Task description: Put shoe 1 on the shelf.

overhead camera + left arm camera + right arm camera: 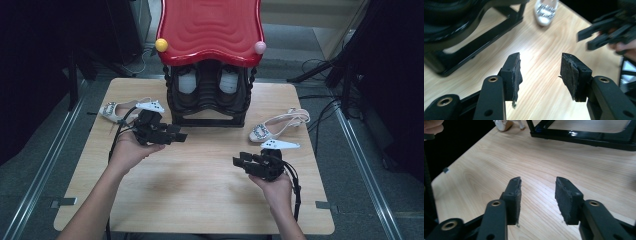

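A black shoe rack (207, 117) with a red wavy roof (210, 27) stands at the back middle of the wooden table (200, 190). Two white shoes (187, 82) sit inside it. A white jewelled slingback shoe (116, 110) lies to the rack's left, and its mate (277, 127) lies to the right. My left gripper (181, 136) hovers in front of the rack's left side, pointing right. Its jaws (540, 60) are open over bare wood. My right gripper (237, 161) points left, below the right shoe. It stands open (537, 182) with nothing between its pads.
A yellow ball (161, 45) and a pink ball (260, 47) sit at the roof's front corners. The rack's black base bar (584, 137) crosses the far table. Dark stands and cables (320, 70) surround the table. In the left gripper view, the right shoe (546, 11) lies ahead.
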{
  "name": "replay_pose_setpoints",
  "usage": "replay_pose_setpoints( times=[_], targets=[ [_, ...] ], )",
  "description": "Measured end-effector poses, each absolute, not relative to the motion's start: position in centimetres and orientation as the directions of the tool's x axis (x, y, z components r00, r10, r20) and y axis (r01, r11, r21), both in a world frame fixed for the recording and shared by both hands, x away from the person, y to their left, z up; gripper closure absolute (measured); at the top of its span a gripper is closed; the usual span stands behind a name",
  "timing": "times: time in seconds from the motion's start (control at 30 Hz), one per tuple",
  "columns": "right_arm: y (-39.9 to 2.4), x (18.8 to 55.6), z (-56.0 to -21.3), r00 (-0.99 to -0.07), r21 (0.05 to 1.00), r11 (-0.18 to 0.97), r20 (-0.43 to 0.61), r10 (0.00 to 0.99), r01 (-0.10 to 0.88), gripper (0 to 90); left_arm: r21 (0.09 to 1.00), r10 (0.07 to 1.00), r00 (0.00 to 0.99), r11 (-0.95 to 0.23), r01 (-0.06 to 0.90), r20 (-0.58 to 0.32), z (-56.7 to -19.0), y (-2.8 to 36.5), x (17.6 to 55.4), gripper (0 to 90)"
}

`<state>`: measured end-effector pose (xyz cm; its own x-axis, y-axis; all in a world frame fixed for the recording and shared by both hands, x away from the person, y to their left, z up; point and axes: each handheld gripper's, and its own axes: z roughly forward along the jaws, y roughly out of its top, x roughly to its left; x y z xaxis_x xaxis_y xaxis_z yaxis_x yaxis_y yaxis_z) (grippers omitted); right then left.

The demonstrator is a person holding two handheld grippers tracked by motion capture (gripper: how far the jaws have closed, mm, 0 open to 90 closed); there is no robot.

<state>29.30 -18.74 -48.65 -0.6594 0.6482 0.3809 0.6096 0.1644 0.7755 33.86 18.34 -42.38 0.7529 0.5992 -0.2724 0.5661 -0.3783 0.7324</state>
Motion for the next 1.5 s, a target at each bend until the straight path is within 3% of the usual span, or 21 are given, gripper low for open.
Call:
replay_pose_setpoints(
  times=[0.33,0.47,0.6,0.83,1.0,1.5],
  targets=[
    [-19.4,28.2,-48.9,-0.672,0.793,0.196,0.325,0.665,0.577,61.1,0.714,0.660,0.695,-0.337,0.613,-0.286,-45.6,21.7,33.6,57.5],
    [-19.8,28.3,-48.8,-0.649,0.781,0.173,0.350,0.675,0.601,64.0,0.734,0.707,0.653,-0.286,0.616,-0.273,-46.7,23.7,33.8,78.8],
    [-19.8,28.5,-49.1,-0.643,0.771,0.191,0.336,0.688,0.607,62.1,0.724,0.739,0.615,-0.261,0.639,-0.277,-47.7,25.7,34.5,86.8],
    [-19.5,28.7,-49.6,-0.650,0.758,0.225,0.320,0.690,0.613,57.2,0.715,0.782,0.567,-0.240,0.657,-0.259,-49.0,28.9,35.9,89.2],
    [-19.3,28.8,-50.0,-0.644,0.741,0.239,0.321,0.694,0.627,56.5,0.688,0.815,0.491,-0.166,0.707,-0.308,-50.5,31.9,37.2,89.5],
    [-20.2,27.7,-50.5,-0.615,0.726,0.233,0.315,0.723,0.646,56.2,0.680,0.857,0.407,-0.095,0.727,-0.316,-51.8,34.0,40.1,89.5]
  ],
)
